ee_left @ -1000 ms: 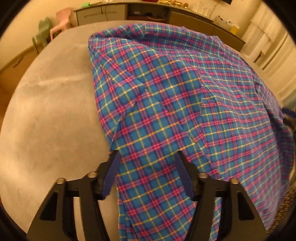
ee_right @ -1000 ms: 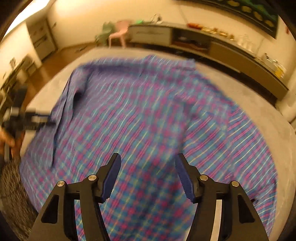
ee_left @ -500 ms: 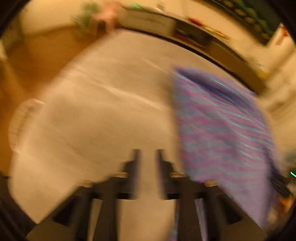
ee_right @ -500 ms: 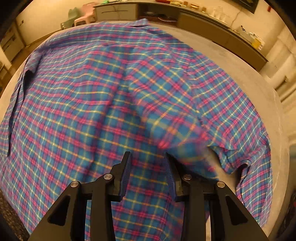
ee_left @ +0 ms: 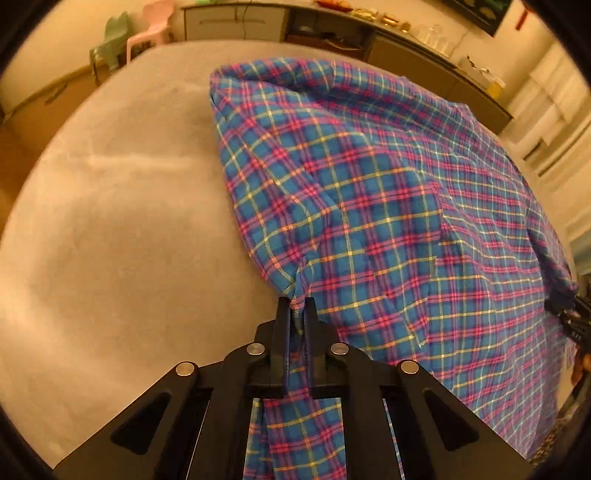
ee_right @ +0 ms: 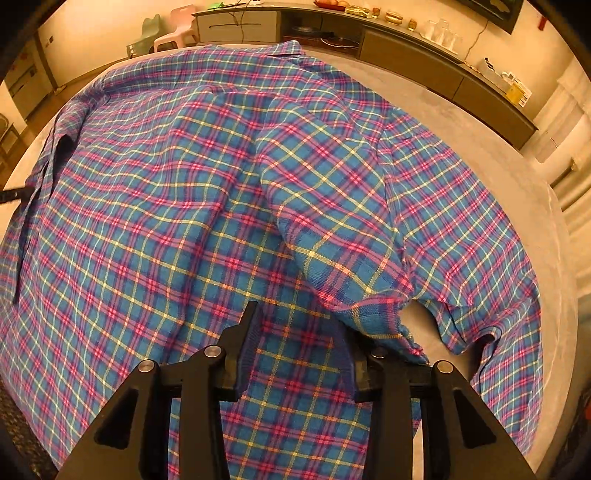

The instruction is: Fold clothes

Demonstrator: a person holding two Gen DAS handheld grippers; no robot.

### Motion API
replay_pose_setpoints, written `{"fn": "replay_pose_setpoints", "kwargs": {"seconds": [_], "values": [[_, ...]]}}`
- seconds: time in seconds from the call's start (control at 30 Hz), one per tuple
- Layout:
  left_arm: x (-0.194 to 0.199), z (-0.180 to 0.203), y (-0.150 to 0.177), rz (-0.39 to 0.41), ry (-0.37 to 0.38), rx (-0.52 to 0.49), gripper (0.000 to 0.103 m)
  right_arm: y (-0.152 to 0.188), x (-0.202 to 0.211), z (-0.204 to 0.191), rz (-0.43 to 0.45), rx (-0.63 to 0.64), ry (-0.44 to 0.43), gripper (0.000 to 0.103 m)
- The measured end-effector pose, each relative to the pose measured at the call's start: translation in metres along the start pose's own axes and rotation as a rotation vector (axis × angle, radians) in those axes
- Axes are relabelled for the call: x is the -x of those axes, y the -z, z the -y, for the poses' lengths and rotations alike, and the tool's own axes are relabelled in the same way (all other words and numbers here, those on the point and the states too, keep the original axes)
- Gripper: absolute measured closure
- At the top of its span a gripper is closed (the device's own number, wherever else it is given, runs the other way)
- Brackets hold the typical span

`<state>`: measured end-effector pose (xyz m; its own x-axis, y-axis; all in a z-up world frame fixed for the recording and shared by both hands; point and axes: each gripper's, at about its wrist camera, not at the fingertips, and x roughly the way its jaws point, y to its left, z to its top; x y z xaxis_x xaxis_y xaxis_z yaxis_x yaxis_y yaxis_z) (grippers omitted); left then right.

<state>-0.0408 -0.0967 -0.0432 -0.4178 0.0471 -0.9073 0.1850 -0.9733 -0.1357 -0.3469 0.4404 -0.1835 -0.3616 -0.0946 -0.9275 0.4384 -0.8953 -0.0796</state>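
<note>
Setting: a blue, pink and yellow plaid shirt (ee_right: 229, 192) lies spread over a pale grey table (ee_left: 110, 229) in a warmly lit room.
Left gripper: the left gripper (ee_left: 297, 306) points steeply down at the shirt's left edge, its jaws pressed together on a bunched fold of the plaid cloth, which also hangs down between the black arms below.
Right gripper: the right gripper (ee_right: 301, 325) hangs over the shirt's near part, jaws part-spread and opening; plaid cloth lies beneath and between them, and the pads do not press on it. A sleeve cuff (ee_right: 373, 314) lies folded across the shirt, just beside and partly over the right-hand finger.
Shirt: most of it rests flat on the table, with the collar end toward the far edge and a gap of bare table showing near the cuff.
Background: a long low cabinet (ee_right: 406, 48) runs along the far wall; a pink chair (ee_left: 147, 29) and a green chair (ee_left: 110, 44) stand beside it.
</note>
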Motion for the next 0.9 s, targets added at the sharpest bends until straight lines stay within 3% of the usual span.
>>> {"fn": "replay_pose_setpoints", "kwargs": {"seconds": [0.07, 0.13, 0.23, 0.3, 0.37, 0.47, 0.57, 0.6, 0.7, 0.77, 0.83, 0.9], "values": [[0.016, -0.017, -0.011, 0.026, -0.018, 0.007, 0.098, 0.0, -0.002, 0.007, -0.004, 0.001, -0.005, 0.063], [0.033, -0.038, -0.025, 0.065, -0.082, 0.032, 0.099, 0.001, -0.002, 0.018, -0.009, -0.001, -0.012, 0.063], [0.052, -0.092, -0.048, 0.099, -0.082, 0.176, 0.099, 0.003, 0.0, 0.035, -0.016, -0.003, -0.012, 0.06], [0.063, -0.125, -0.06, 0.133, -0.219, 0.213, 0.098, 0.004, -0.001, 0.048, -0.022, -0.005, -0.003, 0.057], [0.066, -0.15, -0.072, 0.135, -0.363, 0.229, 0.091, 0.006, 0.0, 0.062, -0.03, -0.015, 0.013, 0.052], [0.076, -0.176, -0.074, 0.116, -0.437, 0.266, 0.08, 0.011, 0.002, 0.092, -0.054, -0.055, 0.026, 0.049], [0.1, -0.146, -0.067, 0.266, -0.374, 0.287, 0.076, 0.017, 0.014, 0.113, -0.092, -0.056, 0.045, 0.049], [0.102, -0.129, -0.066, 0.286, -0.339, 0.253, 0.074, 0.014, 0.03, 0.117, -0.047, -0.061, 0.013, 0.049], [0.094, -0.067, -0.064, 0.304, -0.215, 0.098, 0.069, -0.011, 0.083, 0.126, 0.12, -0.077, -0.112, 0.049], [0.085, -0.028, -0.063, 0.329, -0.185, 0.011, 0.066, -0.038, 0.099, 0.124, 0.175, -0.059, -0.159, 0.049], [0.063, -0.003, -0.057, 0.347, -0.186, -0.046, 0.059, -0.074, 0.105, 0.115, 0.199, -0.014, -0.149, 0.049], [0.029, 0.003, -0.057, 0.283, -0.174, -0.055, 0.059, -0.109, 0.1, 0.091, 0.213, 0.034, -0.12, 0.049]]}}
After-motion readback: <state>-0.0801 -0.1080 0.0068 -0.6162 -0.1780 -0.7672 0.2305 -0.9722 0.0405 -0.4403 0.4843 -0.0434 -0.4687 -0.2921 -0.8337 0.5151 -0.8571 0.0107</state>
